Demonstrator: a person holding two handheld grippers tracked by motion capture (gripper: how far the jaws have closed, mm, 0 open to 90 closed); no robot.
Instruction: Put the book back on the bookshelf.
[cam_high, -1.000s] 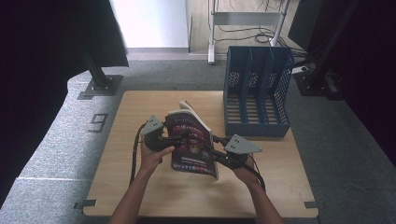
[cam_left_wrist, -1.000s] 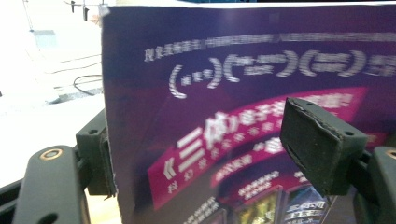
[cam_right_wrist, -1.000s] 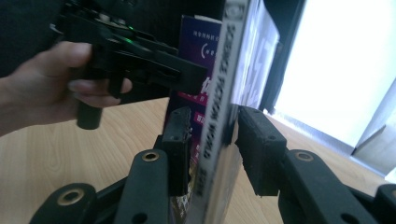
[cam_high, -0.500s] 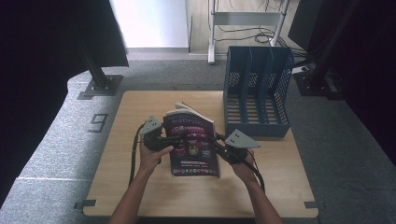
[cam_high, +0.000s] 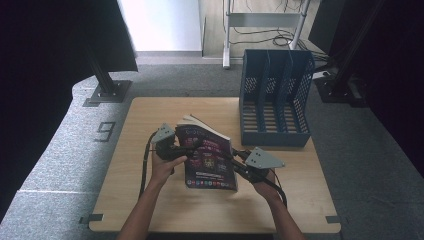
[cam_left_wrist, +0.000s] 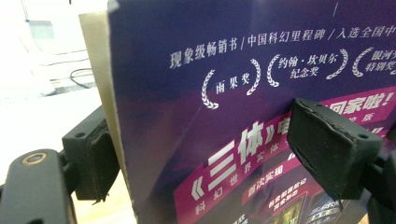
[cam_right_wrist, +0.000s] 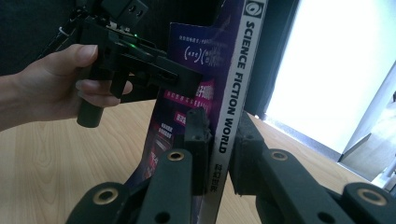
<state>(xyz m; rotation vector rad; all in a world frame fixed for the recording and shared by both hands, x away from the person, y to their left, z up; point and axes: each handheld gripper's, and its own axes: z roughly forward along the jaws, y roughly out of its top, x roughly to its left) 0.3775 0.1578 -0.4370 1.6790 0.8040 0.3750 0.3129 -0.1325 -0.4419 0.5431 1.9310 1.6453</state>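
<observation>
Magazine (cam_high: 209, 156) held upright above table centre, left gripper (cam_high: 181, 149) clamping its cover edge, right gripper (cam_right_wrist: 219, 149) closed on spine; keep both grips firm, swing right toward file rack (cam_high: 274, 100).
</observation>
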